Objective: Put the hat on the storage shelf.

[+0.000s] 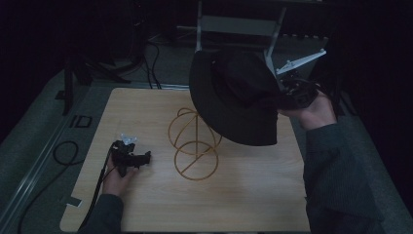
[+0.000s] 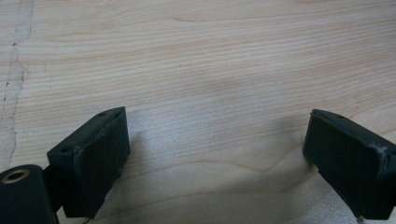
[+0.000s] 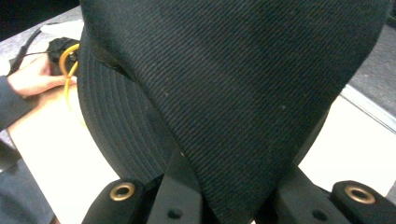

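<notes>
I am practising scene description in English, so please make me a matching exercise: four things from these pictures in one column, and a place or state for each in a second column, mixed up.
Things:
1. hat
2. wire stand
3. left tongs
4. right tongs

Places or states:
A. open, low over bare wood
B. shut on dark fabric
C. gold, standing on the middle of the table
D. black, lifted above the table

Right pairs: 1-D, 2-C, 3-A, 4-B
</notes>
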The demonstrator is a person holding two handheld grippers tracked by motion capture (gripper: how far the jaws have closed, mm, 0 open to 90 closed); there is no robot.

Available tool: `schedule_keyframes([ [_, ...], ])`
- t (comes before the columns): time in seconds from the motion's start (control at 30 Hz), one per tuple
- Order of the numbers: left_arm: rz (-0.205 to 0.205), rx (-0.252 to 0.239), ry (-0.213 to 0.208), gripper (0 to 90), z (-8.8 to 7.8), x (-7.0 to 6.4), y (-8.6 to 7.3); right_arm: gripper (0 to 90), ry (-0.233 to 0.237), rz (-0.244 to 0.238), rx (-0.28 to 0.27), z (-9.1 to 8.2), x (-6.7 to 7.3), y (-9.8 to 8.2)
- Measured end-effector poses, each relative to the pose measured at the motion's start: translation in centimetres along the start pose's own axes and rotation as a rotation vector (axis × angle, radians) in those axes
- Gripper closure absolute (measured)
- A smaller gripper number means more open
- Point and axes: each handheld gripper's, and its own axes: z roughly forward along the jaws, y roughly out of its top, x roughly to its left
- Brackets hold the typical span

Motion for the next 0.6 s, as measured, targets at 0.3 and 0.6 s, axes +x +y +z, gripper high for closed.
schedule_keyframes([
  [0.3, -0.004, -0.004, 0.001, 7.5, 0.0, 0.0, 0.0, 86.7, 0.050, -0.080, 0.015, 0.8, 1.3, 0.3],
  [0.6, -0.004, -0.002, 0.000, 7.5, 0.0, 0.0, 0.0, 86.5, 0.082, -0.158, 0.062, 2.6, 3.0, 1.2],
])
